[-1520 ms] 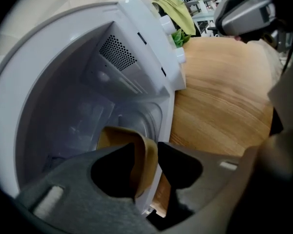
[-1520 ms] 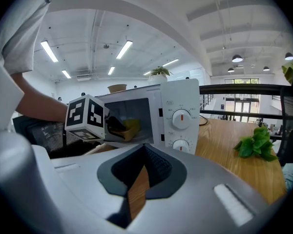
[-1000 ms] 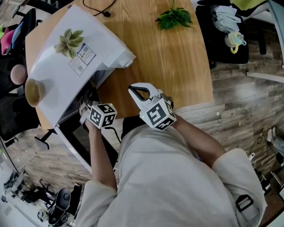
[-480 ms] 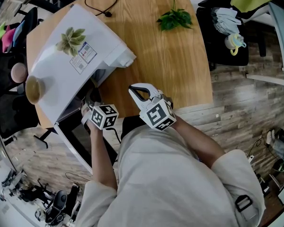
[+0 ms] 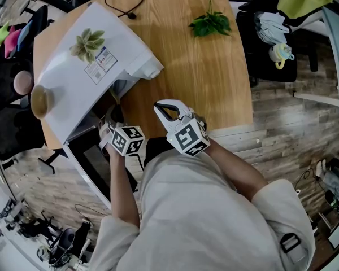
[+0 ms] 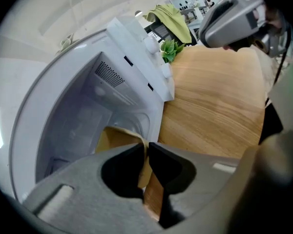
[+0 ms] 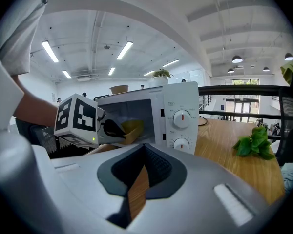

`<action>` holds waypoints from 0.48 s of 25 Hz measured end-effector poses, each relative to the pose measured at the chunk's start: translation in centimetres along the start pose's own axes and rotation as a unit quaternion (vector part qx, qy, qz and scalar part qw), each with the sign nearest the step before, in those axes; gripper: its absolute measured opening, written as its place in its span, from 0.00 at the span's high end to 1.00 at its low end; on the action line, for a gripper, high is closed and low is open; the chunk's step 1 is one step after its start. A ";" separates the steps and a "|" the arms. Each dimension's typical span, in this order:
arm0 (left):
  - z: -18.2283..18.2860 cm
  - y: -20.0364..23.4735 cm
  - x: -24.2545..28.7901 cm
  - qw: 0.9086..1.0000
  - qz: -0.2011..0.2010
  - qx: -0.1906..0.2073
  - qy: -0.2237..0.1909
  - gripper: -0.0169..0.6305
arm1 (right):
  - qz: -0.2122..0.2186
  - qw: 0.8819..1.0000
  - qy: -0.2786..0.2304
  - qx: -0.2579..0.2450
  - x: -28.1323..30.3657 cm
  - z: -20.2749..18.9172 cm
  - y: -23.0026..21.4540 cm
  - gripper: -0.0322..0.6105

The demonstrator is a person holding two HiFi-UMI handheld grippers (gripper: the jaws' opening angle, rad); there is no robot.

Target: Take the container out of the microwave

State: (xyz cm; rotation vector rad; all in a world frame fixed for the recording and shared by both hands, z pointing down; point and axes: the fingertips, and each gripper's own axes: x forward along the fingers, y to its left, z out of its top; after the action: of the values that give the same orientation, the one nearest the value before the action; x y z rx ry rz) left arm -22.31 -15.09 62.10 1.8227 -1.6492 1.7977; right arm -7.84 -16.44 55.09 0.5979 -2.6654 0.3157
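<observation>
Yellow container (image 6: 116, 138) in the microwave (image 6: 133, 42), rim pinched by left tongs (image 6: 146, 149); right tongs (image 7: 144, 149) pressed together.

Pale wooden desk (image 5: 214, 66), grey plank floor (image 5: 294, 129), black chair (image 5: 261, 61) piled with cloth, white ceiling (image 7: 254, 28), long strip lights (image 7: 126, 49)

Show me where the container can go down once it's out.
Bare table between the microwave and the right edge, nearer than the leaves. Crowded: the microwave's mouth, where the left tool pinches the container; its top holds a bowl and a plant.
</observation>
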 end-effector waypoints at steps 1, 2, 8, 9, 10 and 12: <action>0.0 -0.1 -0.1 1.000 0.001 0.000 -0.001 0.91 | 0.001 1.000 0.000 -0.001 0.0 0.0 0.1 0.93; 0.1 -0.2 -0.2 1.000 0.002 0.000 -0.001 0.91 | 0.002 1.000 0.000 -0.002 0.0 -0.1 0.1 0.93; 0.2 -0.7 -1.1 1.000 0.005 -0.005 -0.002 0.91 | 0.009 1.000 -0.001 -0.006 -0.4 -0.1 0.5 0.93; 0.3 -0.9 -1.3 1.000 0.006 -0.006 -0.002 0.91 | 0.010 1.000 -0.001 -0.007 -0.5 -0.1 0.5 0.93; 0.3 -1.0 -1.4 1.000 0.006 -0.008 -0.002 0.91 | 0.012 1.000 -0.001 -0.008 -0.6 -0.1 0.6 0.93; 0.4 -1.2 -1.7 1.000 0.008 -0.010 -0.002 0.91 | 0.015 1.000 -0.001 -0.010 -0.8 -0.1 0.7 0.93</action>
State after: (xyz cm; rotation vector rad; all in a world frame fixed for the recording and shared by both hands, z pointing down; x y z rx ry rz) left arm -20.75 -13.84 61.43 1.8118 -1.6821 1.7776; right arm -7.40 -15.51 54.77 0.5527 -2.6790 0.2954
